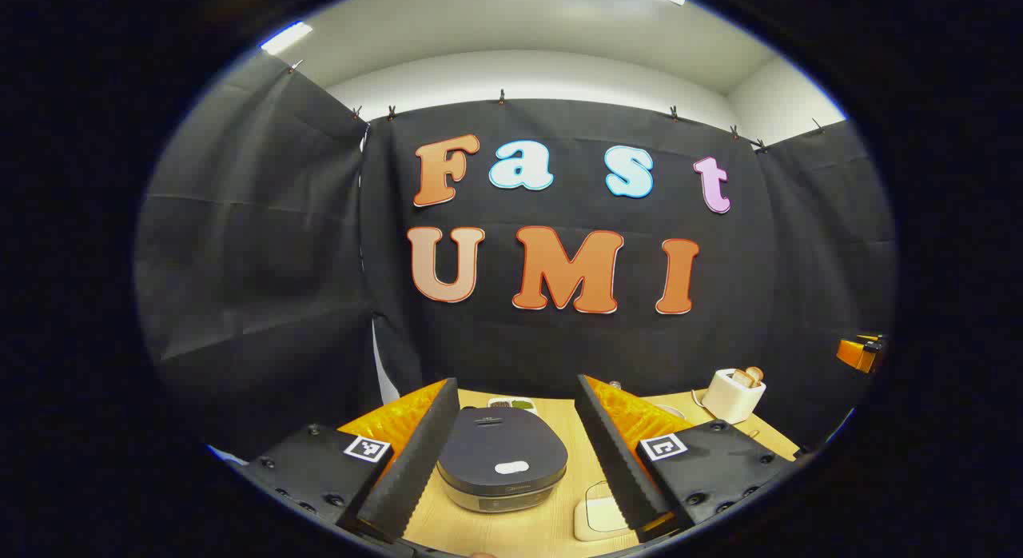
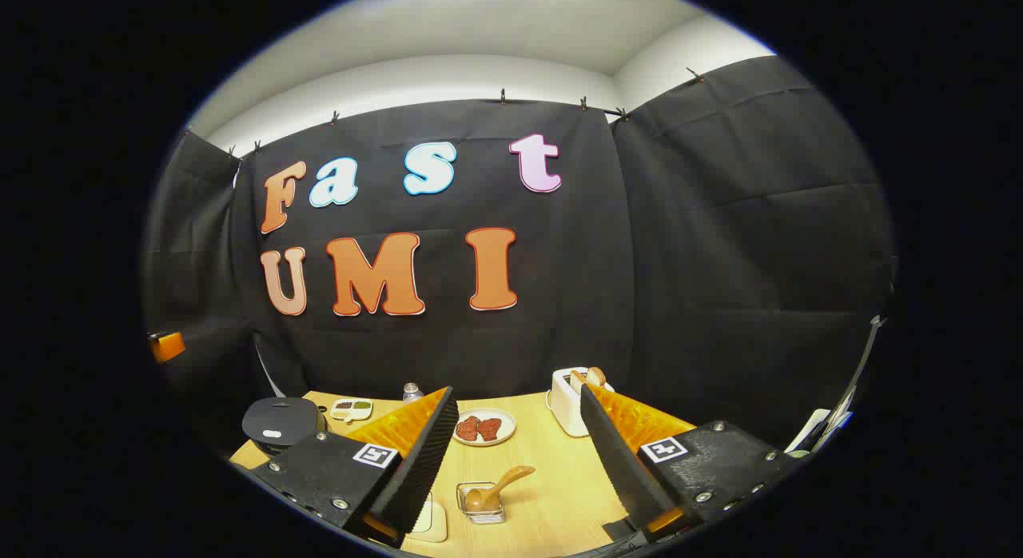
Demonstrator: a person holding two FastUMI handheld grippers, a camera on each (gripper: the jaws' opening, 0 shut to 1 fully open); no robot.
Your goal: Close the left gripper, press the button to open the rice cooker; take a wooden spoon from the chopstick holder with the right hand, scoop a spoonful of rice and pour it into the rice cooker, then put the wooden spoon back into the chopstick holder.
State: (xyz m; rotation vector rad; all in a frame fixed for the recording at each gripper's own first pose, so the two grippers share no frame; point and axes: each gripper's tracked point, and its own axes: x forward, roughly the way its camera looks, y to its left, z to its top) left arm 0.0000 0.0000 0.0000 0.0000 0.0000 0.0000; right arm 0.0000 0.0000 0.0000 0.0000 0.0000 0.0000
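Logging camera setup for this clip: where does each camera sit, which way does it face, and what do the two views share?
Left gripper view: rides on the left gripper, facing the closed rice cooker between its open fingers.
Right gripper view: rides on the right gripper, facing the wooden spoon standing in the clear holder; its fingers are apart.
Shared: the rice cooker, toaster, wooden table and the booth's black wall.
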